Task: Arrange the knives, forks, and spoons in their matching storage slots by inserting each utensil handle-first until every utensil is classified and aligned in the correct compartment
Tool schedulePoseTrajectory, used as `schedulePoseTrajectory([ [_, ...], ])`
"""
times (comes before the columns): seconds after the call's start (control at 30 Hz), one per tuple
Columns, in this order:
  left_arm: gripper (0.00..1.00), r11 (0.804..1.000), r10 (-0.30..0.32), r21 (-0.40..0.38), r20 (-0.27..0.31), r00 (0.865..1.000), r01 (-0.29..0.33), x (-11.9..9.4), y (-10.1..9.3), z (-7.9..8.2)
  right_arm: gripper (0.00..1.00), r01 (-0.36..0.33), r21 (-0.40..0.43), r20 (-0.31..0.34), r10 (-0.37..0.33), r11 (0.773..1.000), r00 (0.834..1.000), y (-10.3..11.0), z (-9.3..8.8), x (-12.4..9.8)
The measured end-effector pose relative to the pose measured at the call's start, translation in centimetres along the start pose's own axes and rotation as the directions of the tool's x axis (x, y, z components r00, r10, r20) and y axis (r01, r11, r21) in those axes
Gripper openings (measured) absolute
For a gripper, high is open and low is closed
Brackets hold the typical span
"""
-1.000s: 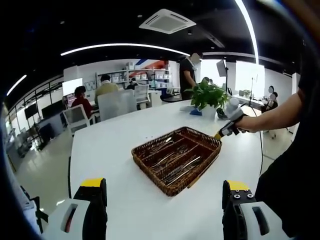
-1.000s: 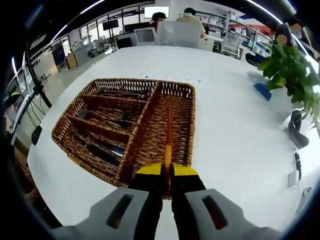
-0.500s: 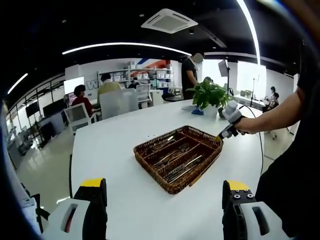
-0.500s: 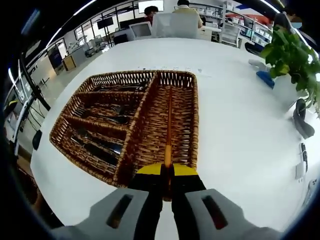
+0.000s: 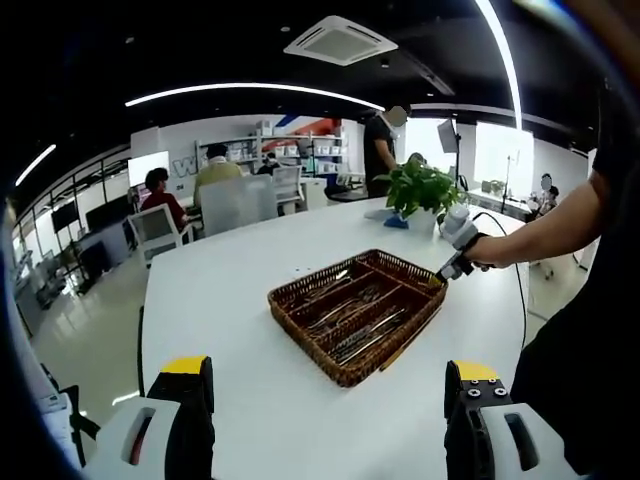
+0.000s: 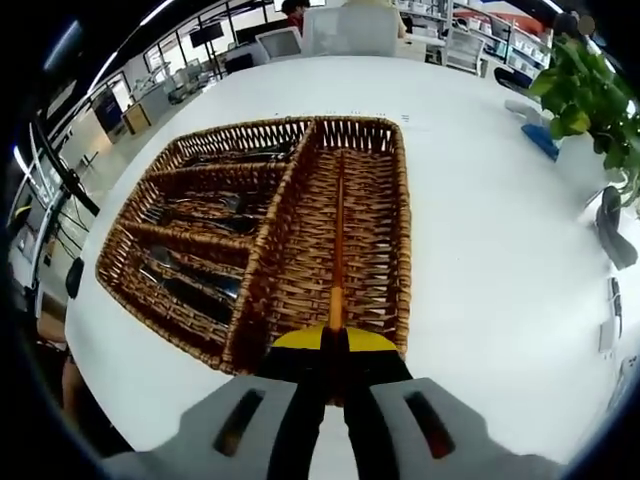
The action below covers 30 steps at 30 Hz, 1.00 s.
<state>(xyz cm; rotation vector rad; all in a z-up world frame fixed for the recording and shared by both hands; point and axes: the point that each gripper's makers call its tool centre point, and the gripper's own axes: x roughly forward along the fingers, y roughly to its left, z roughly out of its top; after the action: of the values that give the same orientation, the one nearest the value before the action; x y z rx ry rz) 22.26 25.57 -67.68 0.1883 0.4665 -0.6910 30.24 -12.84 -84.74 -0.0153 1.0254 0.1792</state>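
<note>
A brown wicker basket with one long compartment and three short ones stands on the white table. Silver cutlery lies in the short compartments. My right gripper is shut on a thin utensil with an orange handle, whose shaft points along the long compartment. In the left gripper view the basket sits mid-table, and the right gripper is at its right corner, held by a person's arm. My left gripper hovers well short of the basket, open, with nothing between its jaws.
A potted plant stands at the table's far side. Small dark objects lie on the table near it. People sit on chairs beyond the table. The table's near edge runs just behind the basket.
The right gripper has moved forward with the utensil, so the basket looms larger beneath it. The left gripper view has hardly shifted.
</note>
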Motion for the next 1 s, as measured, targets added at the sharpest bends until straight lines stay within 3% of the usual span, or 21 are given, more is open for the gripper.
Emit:
schedulePoseTrajectory([
  [0.47, 1.00, 1.000, 0.014, -0.005, -0.009, 1.000, -0.014, -0.2, -0.3, -0.3, 0.02, -0.010, -0.050, -0.082, 0.006, 0.999, 0.997, 0.2, -0.6, 2.2],
  [0.7, 1.00, 0.999, 0.030, -0.011, -0.014, 0.999, -0.030, -0.1, -0.2, -0.6, 0.02, -0.028, -0.052, -0.104, 0.022, 0.998, 0.994, 0.2, -0.6, 2.2],
  [1.0, 1.00, 1.000, 0.023, -0.001, -0.006, 1.000, -0.023, 0.8, -0.9, 0.4, 0.03, -0.022, -0.042, -0.096, 0.018, 0.999, 0.995, -0.2, -0.4, 2.6],
])
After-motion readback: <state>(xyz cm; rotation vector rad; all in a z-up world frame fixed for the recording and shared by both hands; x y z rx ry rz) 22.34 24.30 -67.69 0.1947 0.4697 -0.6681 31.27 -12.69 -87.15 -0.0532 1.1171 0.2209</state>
